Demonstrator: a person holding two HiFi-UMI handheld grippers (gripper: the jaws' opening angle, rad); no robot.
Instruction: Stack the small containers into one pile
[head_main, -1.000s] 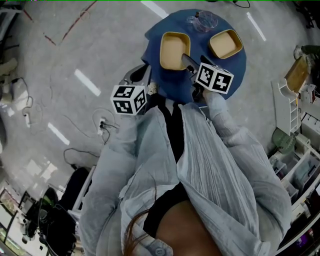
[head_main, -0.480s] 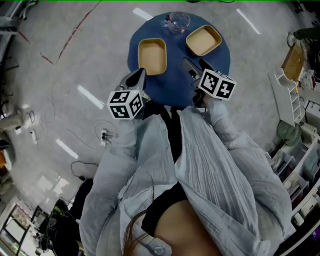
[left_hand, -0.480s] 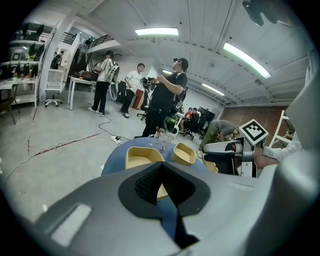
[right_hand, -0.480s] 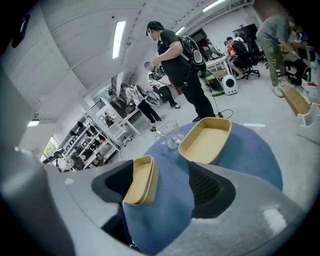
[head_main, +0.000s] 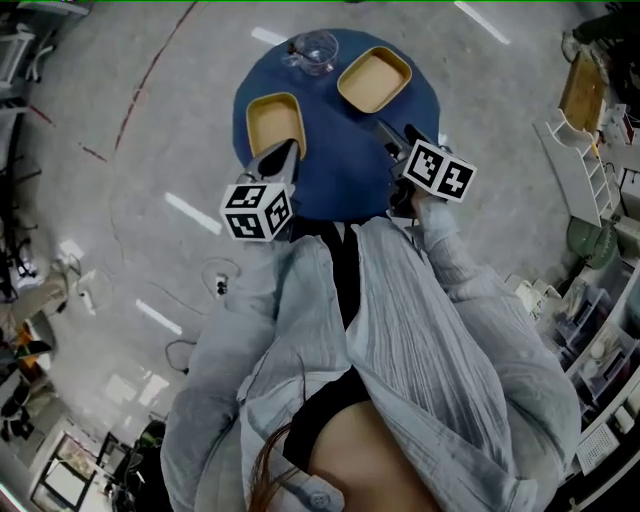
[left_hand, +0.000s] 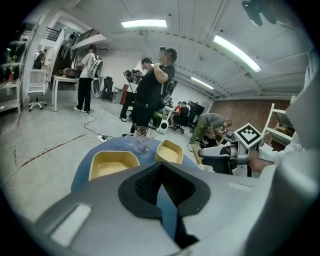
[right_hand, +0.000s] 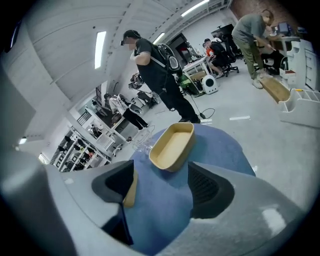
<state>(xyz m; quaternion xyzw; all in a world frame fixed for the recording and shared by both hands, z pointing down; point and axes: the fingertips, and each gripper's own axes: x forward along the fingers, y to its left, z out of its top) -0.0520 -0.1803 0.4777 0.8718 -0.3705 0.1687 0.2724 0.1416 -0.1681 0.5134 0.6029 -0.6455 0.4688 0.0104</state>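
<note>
Pale grey pleated shirt (head_main: 440, 350) over a black top (head_main: 346, 275); grey left gripper (head_main: 283, 152) and right gripper (head_main: 395, 130), each with a black-and-white marker cube (head_main: 257, 210).

A round blue worktop (head_main: 335, 150) is seen on a grey polished floor (head_main: 120, 230). A clear glass jug with a handle (head_main: 312, 50) is set upright near the worktop's far edge. A thin red line (head_main: 140, 90) is marked across the floor, and a white power strip (head_main: 220, 288) is laid on it. A white plastic rack (head_main: 585, 175) is placed at the right. A person in dark clothes (left_hand: 152, 95) is seen standing beyond the worktop.
</note>
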